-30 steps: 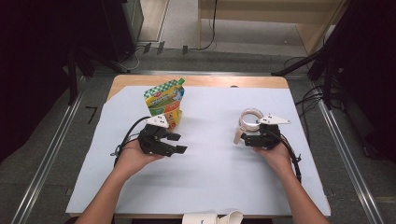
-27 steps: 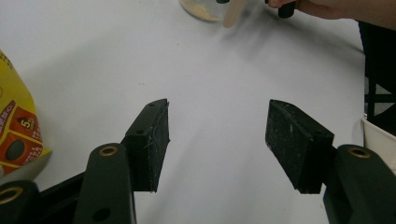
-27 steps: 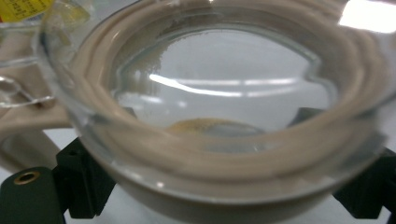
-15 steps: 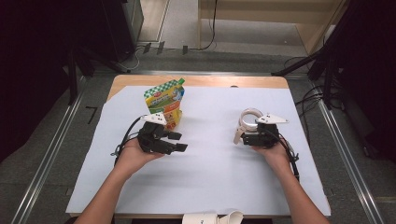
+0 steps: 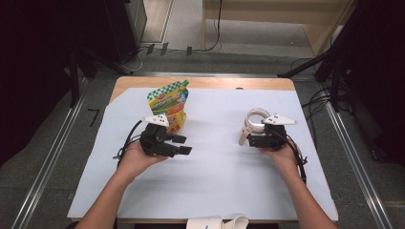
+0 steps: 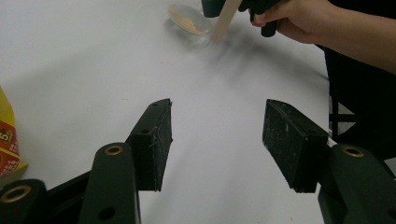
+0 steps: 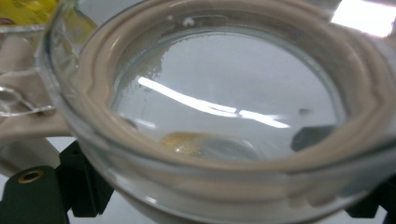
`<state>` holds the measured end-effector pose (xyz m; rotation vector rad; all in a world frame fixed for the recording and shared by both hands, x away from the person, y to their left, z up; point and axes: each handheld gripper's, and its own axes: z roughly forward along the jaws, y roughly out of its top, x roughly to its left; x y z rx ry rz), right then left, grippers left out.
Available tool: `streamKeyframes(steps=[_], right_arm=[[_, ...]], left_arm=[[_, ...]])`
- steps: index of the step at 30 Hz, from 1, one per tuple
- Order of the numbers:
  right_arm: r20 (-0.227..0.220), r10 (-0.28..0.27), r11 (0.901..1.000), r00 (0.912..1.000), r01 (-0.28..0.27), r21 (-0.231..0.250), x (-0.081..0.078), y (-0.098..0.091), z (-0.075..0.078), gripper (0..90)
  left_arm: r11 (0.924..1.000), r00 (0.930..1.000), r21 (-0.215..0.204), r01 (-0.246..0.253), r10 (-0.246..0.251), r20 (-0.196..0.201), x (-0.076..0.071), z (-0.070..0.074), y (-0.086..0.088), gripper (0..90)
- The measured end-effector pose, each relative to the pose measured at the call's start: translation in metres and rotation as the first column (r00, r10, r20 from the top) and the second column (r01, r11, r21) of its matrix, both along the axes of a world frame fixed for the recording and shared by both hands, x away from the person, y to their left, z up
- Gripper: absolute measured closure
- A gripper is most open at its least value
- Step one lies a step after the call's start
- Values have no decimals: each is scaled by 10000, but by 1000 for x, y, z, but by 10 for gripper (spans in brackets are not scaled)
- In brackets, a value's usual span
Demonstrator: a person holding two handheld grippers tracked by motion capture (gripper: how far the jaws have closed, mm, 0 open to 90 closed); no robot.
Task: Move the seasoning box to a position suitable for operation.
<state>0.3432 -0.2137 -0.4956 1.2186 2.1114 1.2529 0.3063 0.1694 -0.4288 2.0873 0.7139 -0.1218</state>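
Note:
A green and yellow stand-up pouch (image 5: 168, 107) stands upright at the back left of the white sheet; its yellow edge (image 6: 9, 140) shows in the left gripper view. My left gripper (image 5: 184, 144) lies just in front of the pouch and points right, open, with nothing between its pads (image 6: 154, 140). At the right, my right gripper (image 5: 249, 138) is shut on a clear round container (image 5: 258, 119) with a beige rim (image 7: 116, 74). The container is tilted toward the camera, with a little yellowish powder (image 7: 187, 142) inside. A beige strip (image 6: 225, 18) hangs beside it.
A white sheet (image 5: 215, 191) covers most of the wooden table (image 5: 205, 82). A rolled white object (image 5: 217, 223) lies at the table's front edge. Dark stands and cables (image 5: 329, 90) surround the table on the floor.

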Motion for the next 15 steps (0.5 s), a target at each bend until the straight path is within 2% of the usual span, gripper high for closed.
streamKeyframes(steps=[5,10,13,15], right_arm=[[85,431,9988,9990,-433,238,-8,10,9,123],[148,844,9962,9963,-847,222,-18,23,14,123],[11,1159,9929,9933,-1159,254,-24,34,14,123],[76,1439,9895,9896,-1440,143,-26,40,14,123]], left_arm=[[9993,9998,371,-46,38,215,-2,0,-1,432],[9992,9987,366,-177,159,488,-3,2,-3,437],[9991,9987,410,-144,123,496,-4,2,-4,437],[9993,9991,367,-118,103,405,-4,2,-4,437]])
